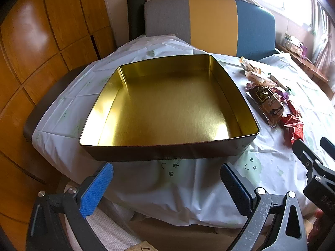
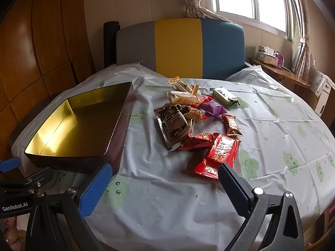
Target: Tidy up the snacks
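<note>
Snack pile point(image 2: 196, 123) sits on the tablecloth point(image 2: 272, 146) just to the window side of the gold-lined tin point(image 2: 79, 123), not touching it. Tin is empty, nothing sorted yet by the look of it.

Relative to the tin: brown chocolate-coloured packet point(image 2: 174, 125) is nearest its side wall; red packet point(image 2: 219, 154) lies beyond that, toward the near table edge; purple packet point(image 2: 212, 108) and green-and-white wafer bar point(image 2: 225, 97) further out; orange-ended cracker packs point(image 2: 182, 85) toward the tin's far corner side.

Right gripper point(image 2: 165, 179) hovers short of the red packet, fingers spread wide, holding nothing. Left gripper point(image 1: 167, 179) faces the tin's near wall point(image 1: 167, 152), also wide open and empty, not touching it.

Risks, my read:
- Packets overlap. Pinching the red one may drag the foil packet under it.
- Glossy wrappers are slippery and crinkly. An edge pinch could slip out mid-carry.
- Cloth is loose and wrinkled. Coming in too low could snag it and shift the whole pile, or the tin.
- Tin is light sheet metal. Bumping its wall with the left gripper likely slides it.
</note>
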